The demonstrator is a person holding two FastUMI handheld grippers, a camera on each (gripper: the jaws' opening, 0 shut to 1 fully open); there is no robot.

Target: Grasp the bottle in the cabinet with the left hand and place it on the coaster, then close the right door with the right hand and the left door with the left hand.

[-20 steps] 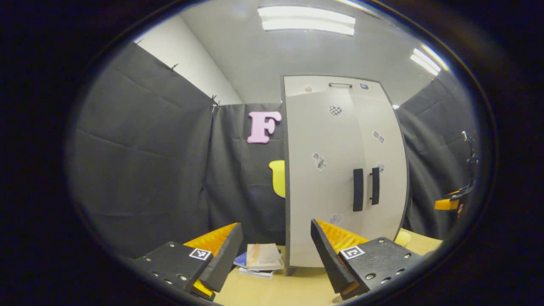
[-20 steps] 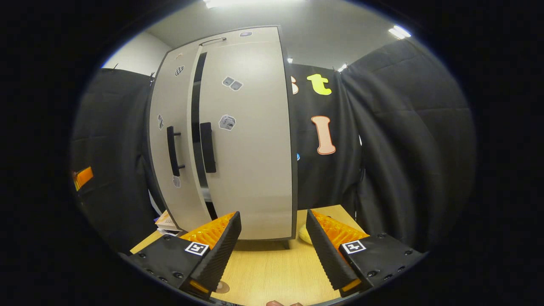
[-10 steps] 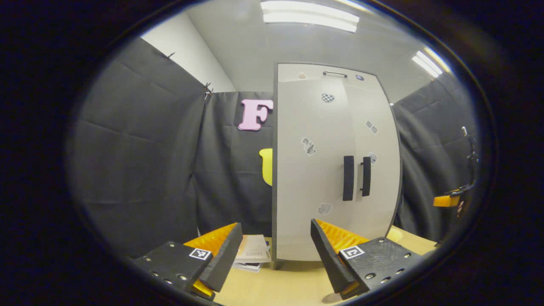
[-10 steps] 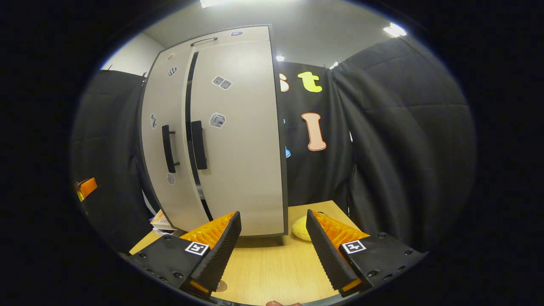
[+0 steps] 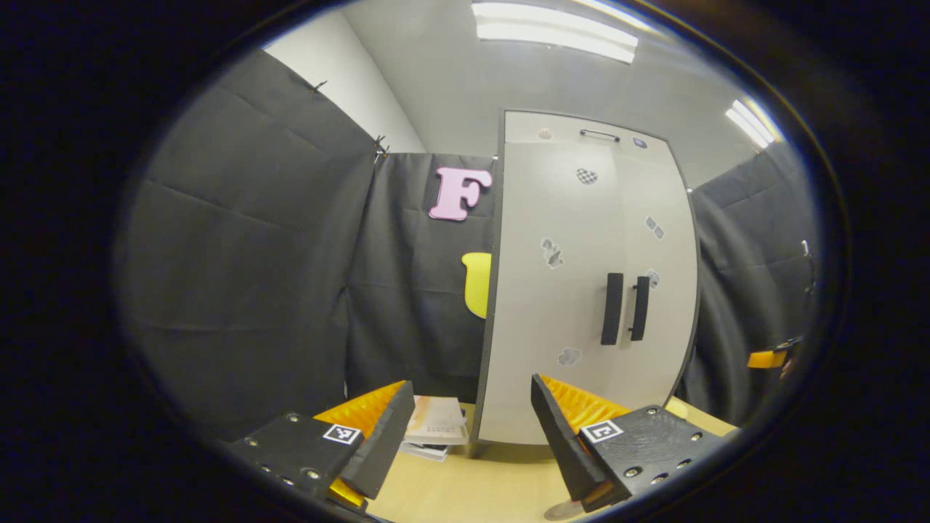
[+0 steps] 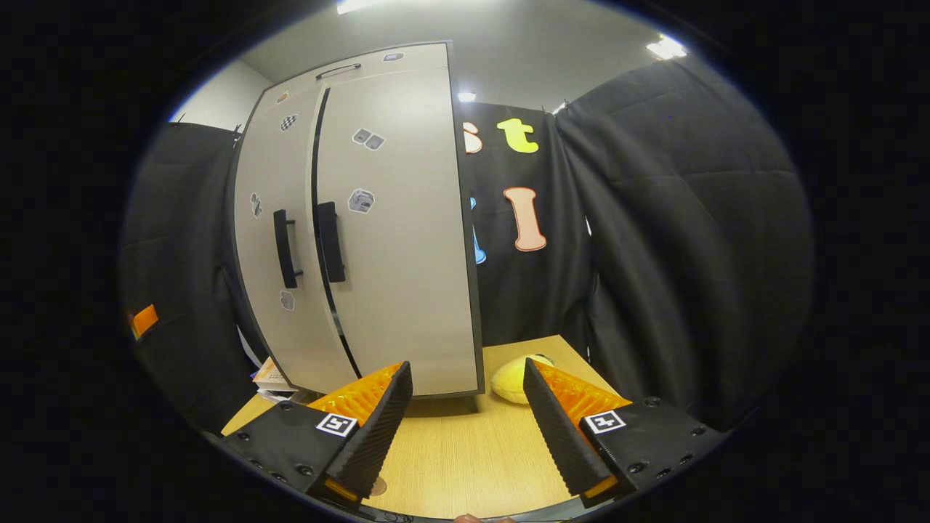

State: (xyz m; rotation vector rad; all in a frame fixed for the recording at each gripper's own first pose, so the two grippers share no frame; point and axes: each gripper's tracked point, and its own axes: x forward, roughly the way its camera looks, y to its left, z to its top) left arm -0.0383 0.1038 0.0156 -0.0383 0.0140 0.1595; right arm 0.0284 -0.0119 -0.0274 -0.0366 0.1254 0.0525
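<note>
Both my grippers, left (image 5: 465, 436) & right (image 6: 465, 428), have fingers spread, holding nothing. Cabinet (image 5: 588, 290) doors bear stickers, print too small to read. Booklets (image 5: 436, 428) on desk (image 6: 465, 465), text illegible.

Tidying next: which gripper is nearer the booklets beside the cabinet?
Left. The left gripper has the booklets just ahead by its left finger; from the right gripper they lie farther off, past the cabinet's left corner.
</note>
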